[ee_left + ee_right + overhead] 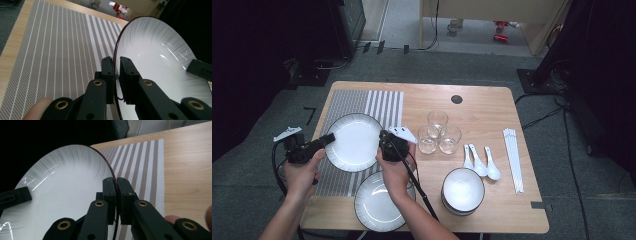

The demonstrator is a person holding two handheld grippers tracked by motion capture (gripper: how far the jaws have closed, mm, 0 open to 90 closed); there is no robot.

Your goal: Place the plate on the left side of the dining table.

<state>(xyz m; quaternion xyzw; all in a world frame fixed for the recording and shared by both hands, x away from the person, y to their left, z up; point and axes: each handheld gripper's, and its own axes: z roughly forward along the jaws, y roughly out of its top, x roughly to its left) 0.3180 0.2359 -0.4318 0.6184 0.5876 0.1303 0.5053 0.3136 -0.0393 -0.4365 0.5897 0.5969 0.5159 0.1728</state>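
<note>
Two grippers clamped on one plate [355, 141] | left gripper [328, 139] on its left rim, right gripper [385, 138] on its right rim | plate above striped mat [362, 103], equally near both hands

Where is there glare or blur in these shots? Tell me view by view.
High view: soft overall, the glasses smeared, surroundings dark. Left gripper view: bright streaks of glare on the white plate, placemat weave sharp. Right gripper view: glare streaks at the plate's left, near jaws slightly soft, black background.
</note>
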